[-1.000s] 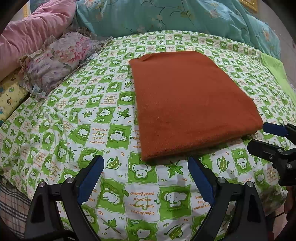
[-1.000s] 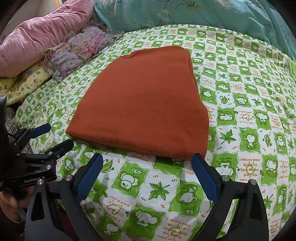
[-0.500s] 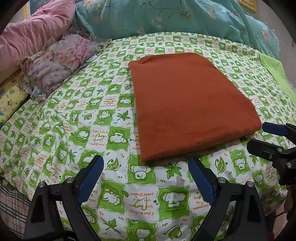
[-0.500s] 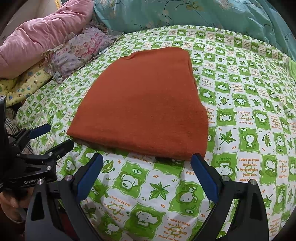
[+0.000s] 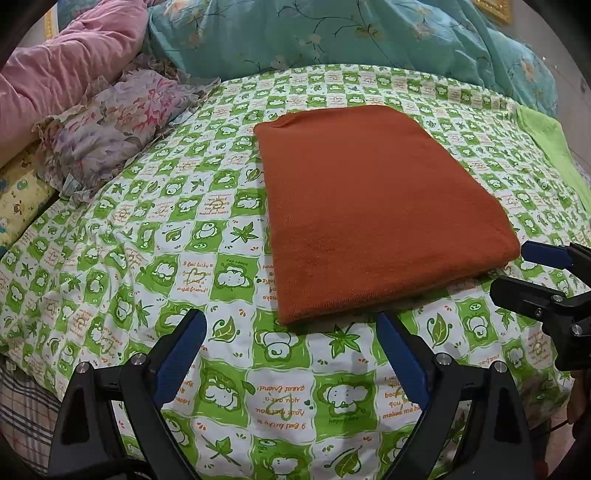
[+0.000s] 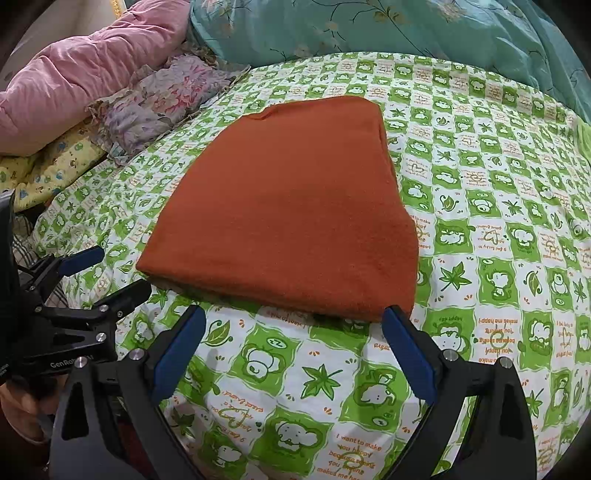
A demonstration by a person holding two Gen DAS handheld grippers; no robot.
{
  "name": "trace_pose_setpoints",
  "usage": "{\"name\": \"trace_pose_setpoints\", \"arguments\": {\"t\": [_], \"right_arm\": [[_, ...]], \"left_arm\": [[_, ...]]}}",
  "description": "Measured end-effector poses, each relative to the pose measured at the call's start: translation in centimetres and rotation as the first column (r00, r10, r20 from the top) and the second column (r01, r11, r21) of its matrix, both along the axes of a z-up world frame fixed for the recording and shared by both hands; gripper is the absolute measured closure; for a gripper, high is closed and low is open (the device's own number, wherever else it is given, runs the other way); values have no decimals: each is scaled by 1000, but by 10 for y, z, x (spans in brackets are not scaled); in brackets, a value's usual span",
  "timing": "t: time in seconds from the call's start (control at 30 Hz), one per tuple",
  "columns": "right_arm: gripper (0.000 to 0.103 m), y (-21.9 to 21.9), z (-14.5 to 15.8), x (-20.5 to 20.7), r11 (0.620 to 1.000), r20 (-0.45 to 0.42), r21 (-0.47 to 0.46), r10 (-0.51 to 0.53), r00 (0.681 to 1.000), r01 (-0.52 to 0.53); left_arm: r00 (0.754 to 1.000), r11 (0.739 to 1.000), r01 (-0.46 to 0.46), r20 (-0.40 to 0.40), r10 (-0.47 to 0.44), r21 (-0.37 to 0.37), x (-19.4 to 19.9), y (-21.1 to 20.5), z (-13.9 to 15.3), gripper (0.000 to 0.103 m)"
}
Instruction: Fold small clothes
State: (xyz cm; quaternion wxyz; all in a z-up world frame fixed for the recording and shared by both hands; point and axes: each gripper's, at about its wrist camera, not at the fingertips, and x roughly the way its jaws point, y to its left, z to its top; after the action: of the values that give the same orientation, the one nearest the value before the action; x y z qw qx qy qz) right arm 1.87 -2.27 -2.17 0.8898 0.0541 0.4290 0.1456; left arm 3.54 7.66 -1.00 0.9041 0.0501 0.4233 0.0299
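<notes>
A rust-orange cloth [image 5: 373, 206] lies folded flat in a rectangle on the green-and-white patterned bedsheet [image 5: 184, 266]. It also shows in the right wrist view [image 6: 291, 210]. My left gripper [image 5: 291, 332] is open and empty, just short of the cloth's near left corner. My right gripper [image 6: 295, 325] is open and empty, at the cloth's near edge toward its right corner. Each gripper shows in the other's view: the right one [image 5: 532, 273] at the right, the left one [image 6: 107, 273] at the left, both open.
A pink quilt [image 5: 62, 70], a floral pillow [image 5: 118, 122] and a yellow pillow [image 5: 18, 195] lie at the left. A teal floral duvet [image 5: 351, 33] runs along the back. A light green cloth [image 5: 550, 147] lies at the far right. The bed edge is just below the grippers.
Both grippers have drawn slightly back from the cloth and stayed open. The cloth has not moved.
</notes>
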Motion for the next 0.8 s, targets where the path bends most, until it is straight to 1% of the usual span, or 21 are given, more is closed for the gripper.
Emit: {"name": "trace_pose_setpoints", "arguments": {"t": [0.43,0.8], "right_arm": [[7,-1,6,3,1000,12,3,9,1000,-9],[7,-1,12,5,1000,28,5,12,1000,-12]], "left_arm": [[1000,1000,8,3,-8,-1,2,-1,1,9],[1000,1000,16,17,-16,-2,5,-2,7,9]]}}
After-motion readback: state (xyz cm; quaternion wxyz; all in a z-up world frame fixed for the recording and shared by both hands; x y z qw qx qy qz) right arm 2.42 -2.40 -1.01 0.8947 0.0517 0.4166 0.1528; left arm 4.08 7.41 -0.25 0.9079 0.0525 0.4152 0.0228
